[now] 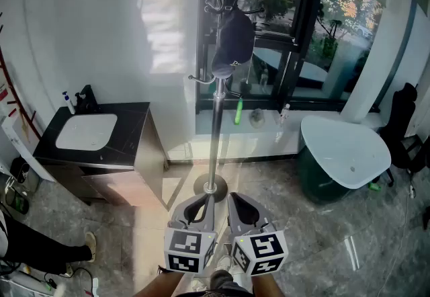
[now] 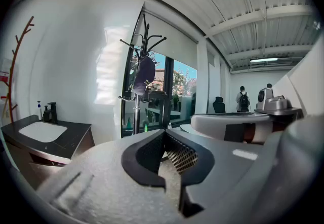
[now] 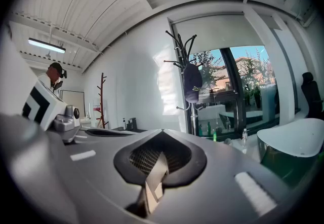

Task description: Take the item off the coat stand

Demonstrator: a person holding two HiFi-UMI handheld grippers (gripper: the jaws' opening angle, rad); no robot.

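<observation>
Black vanity with sink sits well off to the left of the left gripper, whose jaws are pressed together with nothing between them. Coat stand is straight ahead of both grippers, well apart from them; dark cap hangs on an upper hook, untouched. Right gripper, just beside the left, has its jaws closed tight and holds nothing. White table is ahead and to its right.

Dark cap hanging on upright coat stand.
</observation>
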